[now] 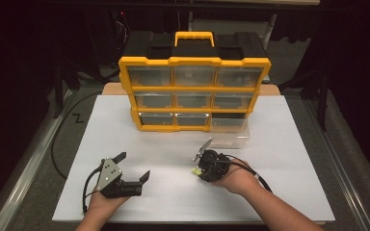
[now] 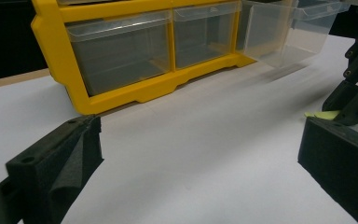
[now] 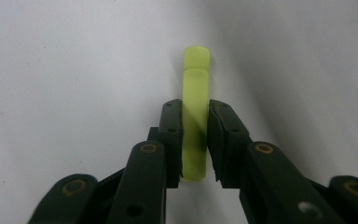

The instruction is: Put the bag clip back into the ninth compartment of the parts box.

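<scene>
a yellow-green plastic strip (image 3: pixel 196 126) is clamped flat between the pads of the right tool (image 3: pixel 195 140) on the white table (image 1: pixel 173 202); the left tool (image 1: pixel 134 167) is held wide open, empty.

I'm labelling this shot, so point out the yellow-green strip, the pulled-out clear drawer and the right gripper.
yellow-green strip (image 3: pixel 196 88), right gripper view, its bare upper part.
pulled-out clear drawer (image 1: pixel 230 132), high view, its front wall.
right gripper (image 3: pixel 195 140), right gripper view, between its fingertips, pressing the strip.

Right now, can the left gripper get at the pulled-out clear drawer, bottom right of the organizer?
Probably yes. The left gripper is open and holds nothing, and bare white table lies between it and the clear drawer. The right gripper, shut on a yellow-green piece, sits beside that path.
</scene>
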A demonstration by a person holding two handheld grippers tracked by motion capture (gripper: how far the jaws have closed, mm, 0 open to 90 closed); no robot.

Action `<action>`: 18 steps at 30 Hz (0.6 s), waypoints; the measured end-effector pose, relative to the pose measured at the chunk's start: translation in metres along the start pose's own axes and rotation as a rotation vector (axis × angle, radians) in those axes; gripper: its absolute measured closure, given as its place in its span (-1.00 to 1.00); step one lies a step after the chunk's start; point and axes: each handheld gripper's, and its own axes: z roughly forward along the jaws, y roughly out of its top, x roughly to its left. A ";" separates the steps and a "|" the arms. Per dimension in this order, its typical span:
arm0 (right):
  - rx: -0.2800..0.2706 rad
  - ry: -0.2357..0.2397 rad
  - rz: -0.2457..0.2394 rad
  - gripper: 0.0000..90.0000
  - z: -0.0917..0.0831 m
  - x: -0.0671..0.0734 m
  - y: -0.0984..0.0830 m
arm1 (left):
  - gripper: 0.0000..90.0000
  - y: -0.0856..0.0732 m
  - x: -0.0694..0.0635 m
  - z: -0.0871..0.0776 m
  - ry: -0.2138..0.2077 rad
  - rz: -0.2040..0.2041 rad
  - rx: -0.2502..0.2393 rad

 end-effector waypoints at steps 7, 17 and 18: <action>0.000 0.007 -0.012 0.78 0.000 -0.001 0.000 | -0.99 0.000 0.000 0.000 0.001 0.001 -0.001; 0.007 0.013 -0.006 0.78 0.000 -0.002 0.001 | -0.99 0.000 0.000 0.000 0.002 -0.002 0.000; 0.011 0.011 -0.007 0.78 -0.001 -0.001 0.001 | -0.99 0.000 0.000 0.000 0.002 -0.002 0.000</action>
